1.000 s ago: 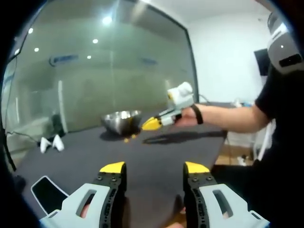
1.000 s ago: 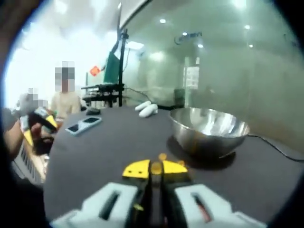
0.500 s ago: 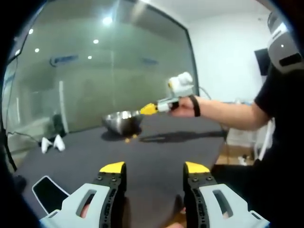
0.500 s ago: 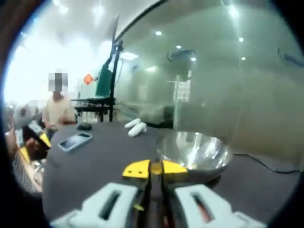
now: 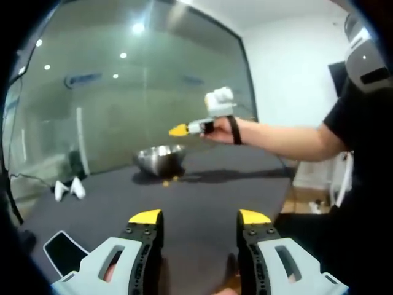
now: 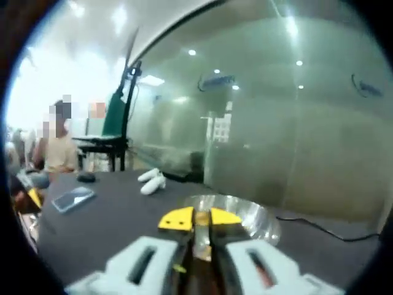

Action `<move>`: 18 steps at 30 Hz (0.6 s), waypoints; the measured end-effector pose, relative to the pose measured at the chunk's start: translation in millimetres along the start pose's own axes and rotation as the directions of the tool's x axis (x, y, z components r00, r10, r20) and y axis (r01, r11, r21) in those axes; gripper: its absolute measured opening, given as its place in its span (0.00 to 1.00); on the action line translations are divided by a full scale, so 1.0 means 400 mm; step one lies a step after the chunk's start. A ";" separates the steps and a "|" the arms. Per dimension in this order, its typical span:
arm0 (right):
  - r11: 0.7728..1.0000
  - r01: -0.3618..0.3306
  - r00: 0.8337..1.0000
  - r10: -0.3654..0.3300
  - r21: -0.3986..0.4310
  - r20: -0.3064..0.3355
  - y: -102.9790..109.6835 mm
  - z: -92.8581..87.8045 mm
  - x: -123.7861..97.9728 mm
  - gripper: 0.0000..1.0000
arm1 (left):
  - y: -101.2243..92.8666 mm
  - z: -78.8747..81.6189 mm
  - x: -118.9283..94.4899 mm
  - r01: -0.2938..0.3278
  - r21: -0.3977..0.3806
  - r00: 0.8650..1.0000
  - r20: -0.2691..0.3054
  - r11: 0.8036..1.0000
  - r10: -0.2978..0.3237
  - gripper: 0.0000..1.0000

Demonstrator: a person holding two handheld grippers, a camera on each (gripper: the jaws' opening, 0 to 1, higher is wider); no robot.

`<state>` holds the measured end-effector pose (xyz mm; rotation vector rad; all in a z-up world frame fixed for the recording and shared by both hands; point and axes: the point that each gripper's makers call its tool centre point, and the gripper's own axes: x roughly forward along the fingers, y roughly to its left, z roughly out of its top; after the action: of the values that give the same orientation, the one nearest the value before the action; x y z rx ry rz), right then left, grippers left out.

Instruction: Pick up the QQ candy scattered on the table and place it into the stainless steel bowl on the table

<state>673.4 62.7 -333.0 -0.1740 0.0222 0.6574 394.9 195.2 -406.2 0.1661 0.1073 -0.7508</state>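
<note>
The right gripper (image 5: 179, 130) has gone up. A second ago it was low, down by the candy on the desk. Now it is high in the air, up over the bowl (image 5: 161, 158). In the right gripper view its yellow tips (image 6: 200, 219) are almost shut, and a small orange candy (image 6: 201, 217) sits pinched between them. The shiny rim of the bowl (image 6: 245, 212) is right below and just past the tips. So one candy has been picked up, and I think the next thing is to open up and let it drop in.

More candy is not picked up yet. A few small orange bits (image 5: 169, 180) lie on the dark desk (image 5: 209, 203) just in front of the bowl, touching its shadow.

The left gripper (image 5: 199, 216) has not moved. Its two jaws stand wide apart with nothing between them, low over the near edge of the desk.

There is lots of room. The middle of the desk is bare. A phone (image 5: 64, 250) lies near the near left corner by the left gripper. Two small white things (image 5: 67, 188) sit by the left edge, well apart from the bowl. A black cable (image 6: 319, 228) runs along the desk behind the bowl, near the glass wall (image 6: 295, 123). The right gripper should stay over the bowl and not swing back into the glass.
</note>
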 end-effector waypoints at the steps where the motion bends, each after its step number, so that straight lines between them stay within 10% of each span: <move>1: 1.000 0.005 1.000 -0.005 0.003 -0.002 -0.012 -0.001 0.006 0.09 | 0.000 0.002 -0.001 0.000 0.002 1.000 0.001 1.000 0.000 0.49; 18: 0.993 0.072 0.997 -0.071 0.097 -0.018 -0.105 -0.022 0.099 0.09 | 0.000 0.018 0.003 0.002 0.004 1.000 0.016 1.000 -0.002 0.49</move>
<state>730.7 52.7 -338.1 -0.0847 0.0619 0.5822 395.8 192.9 -399.2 0.1640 0.0904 -0.7542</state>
